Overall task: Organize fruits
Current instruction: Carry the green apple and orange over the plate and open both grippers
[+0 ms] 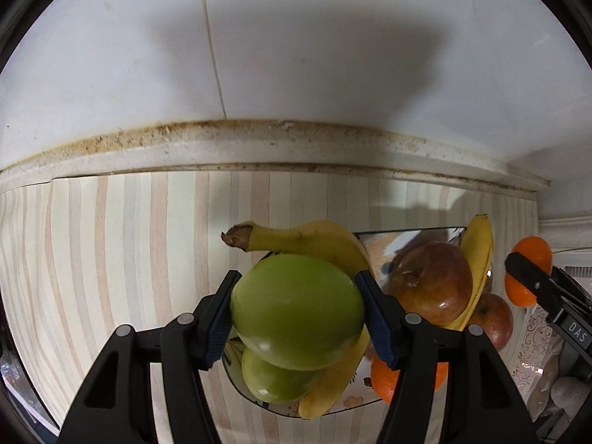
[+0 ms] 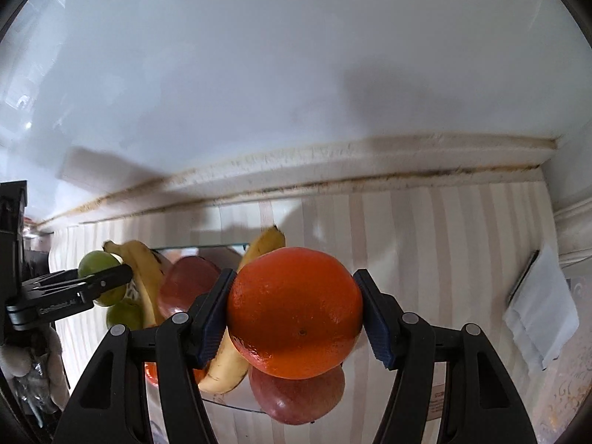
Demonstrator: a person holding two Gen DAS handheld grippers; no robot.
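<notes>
Both grippers are loaded above a glass plate of fruit. The left gripper [image 1: 297, 312] is closed around a green apple [image 1: 296, 310], its blue ribbed pads pressed against the apple's two sides, and holds it just over the near-left part of the glass plate [image 1: 403, 231]. The right gripper [image 2: 295, 312] is clamped the same way on an orange [image 2: 294, 312], held above the plate's right side.

The plate already carries much of the fruit: a second green apple [image 1: 275, 381] under the held one, two bananas [image 1: 307, 240] curving across the middle, a large red apple [image 1: 433, 281], a smaller red apple [image 1: 494, 318] and another orange [image 1: 384, 379] partly hidden behind the left gripper. By that showing, the sorting looks well advanced, with these two pieces probably among the last to be set down or moved. Whether other fruit waits out of view cannot be told.

The apples are smooth and waxy, with soft highlights. The held orange is round and finely pitted, with a small dark navel. The bananas are matte yellow with brown, dry stem ends. The plate is clear glass with a printed pattern, squarish with rounded corners. It lies on a tabletop [image 1: 111, 259] covered in pale striped cloth, against a glossy white tiled wall [image 1: 296, 55] with a stained edge strip.
</notes>
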